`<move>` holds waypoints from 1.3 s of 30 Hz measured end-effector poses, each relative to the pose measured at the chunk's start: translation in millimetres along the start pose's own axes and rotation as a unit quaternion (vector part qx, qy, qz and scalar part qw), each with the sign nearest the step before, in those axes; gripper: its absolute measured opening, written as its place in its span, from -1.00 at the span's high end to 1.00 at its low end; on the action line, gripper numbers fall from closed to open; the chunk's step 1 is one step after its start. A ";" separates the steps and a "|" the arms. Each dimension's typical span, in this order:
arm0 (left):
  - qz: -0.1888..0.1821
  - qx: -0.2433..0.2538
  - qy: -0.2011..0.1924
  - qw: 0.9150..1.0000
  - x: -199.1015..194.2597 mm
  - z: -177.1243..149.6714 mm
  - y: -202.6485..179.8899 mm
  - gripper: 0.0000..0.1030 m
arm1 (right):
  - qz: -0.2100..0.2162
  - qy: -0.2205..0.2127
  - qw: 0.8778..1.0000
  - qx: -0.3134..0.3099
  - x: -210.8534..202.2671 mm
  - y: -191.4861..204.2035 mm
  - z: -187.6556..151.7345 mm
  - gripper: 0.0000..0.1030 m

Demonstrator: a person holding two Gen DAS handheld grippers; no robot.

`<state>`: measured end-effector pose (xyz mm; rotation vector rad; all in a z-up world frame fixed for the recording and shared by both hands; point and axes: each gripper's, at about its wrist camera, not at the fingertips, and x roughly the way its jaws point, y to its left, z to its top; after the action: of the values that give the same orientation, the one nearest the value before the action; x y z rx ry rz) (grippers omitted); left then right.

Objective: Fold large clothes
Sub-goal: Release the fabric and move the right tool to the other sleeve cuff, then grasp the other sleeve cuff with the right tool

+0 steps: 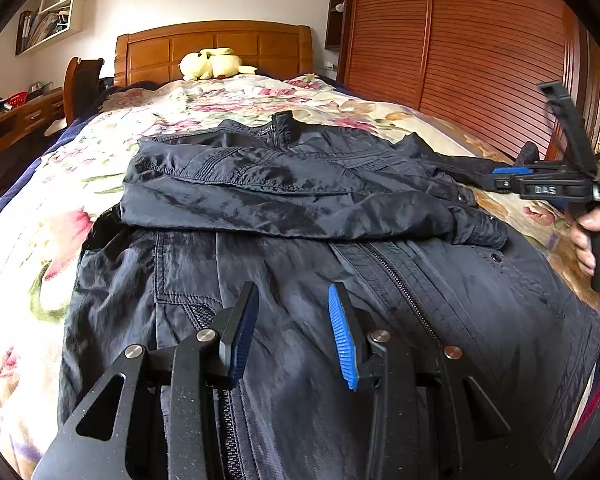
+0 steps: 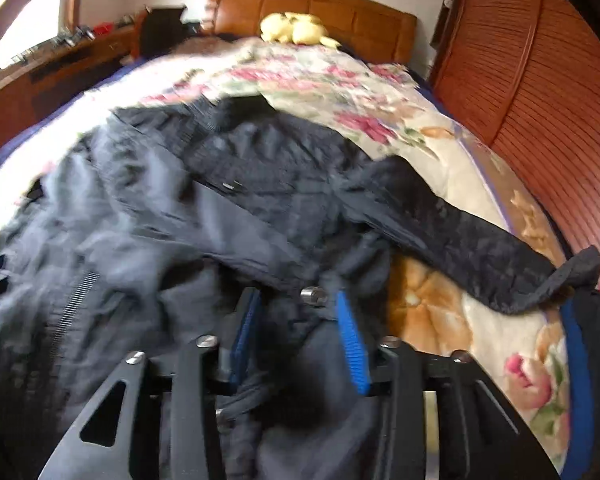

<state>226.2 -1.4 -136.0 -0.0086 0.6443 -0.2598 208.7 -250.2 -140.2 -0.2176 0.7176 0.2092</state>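
The black jacket (image 1: 300, 248) is lying on the bed (image 1: 32, 240), its sleeves folded across the chest, zipper running toward 5 o'clock. The slippery cloth is risking to slide open if pulled unevenly. The left gripper (image 1: 294, 328) is hovering with jaws wide; the right gripper (image 2: 300, 340), jaws wide, is surrounding loose fabric at 3 o'clock.

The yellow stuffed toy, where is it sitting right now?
The yellow stuffed toy sits at the far end of the bed, right against the wooden headboard, beyond the black jacket. Both views show it near the top centre.
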 end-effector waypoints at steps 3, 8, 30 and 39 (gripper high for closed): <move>0.001 0.002 -0.001 1.000 -0.2 0.0 -1.2 0.27 | 0.043 0.008 0.999 -0.013 -4.1 15.6 -12.0 0.16; 0.002 0.002 -0.003 1.000 -0.6 -0.1 -1.4 0.27 | 0.048 0.054 0.996 -0.042 18.1 30.5 -35.3 0.18; 0.008 0.005 -0.007 1.000 -1.2 -0.1 -3.3 0.27 | -0.067 0.009 0.997 0.041 -60.6 -102.2 -36.7 -0.13; 0.008 0.005 -0.007 1.000 -1.1 -0.2 -3.8 0.27 | -0.131 0.000 0.987 0.091 -73.7 -180.4 -4.8 -0.13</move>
<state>224.4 -4.9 -135.2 0.0050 0.6279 -0.2470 198.9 -432.5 -71.9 -0.1356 0.6971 -0.1067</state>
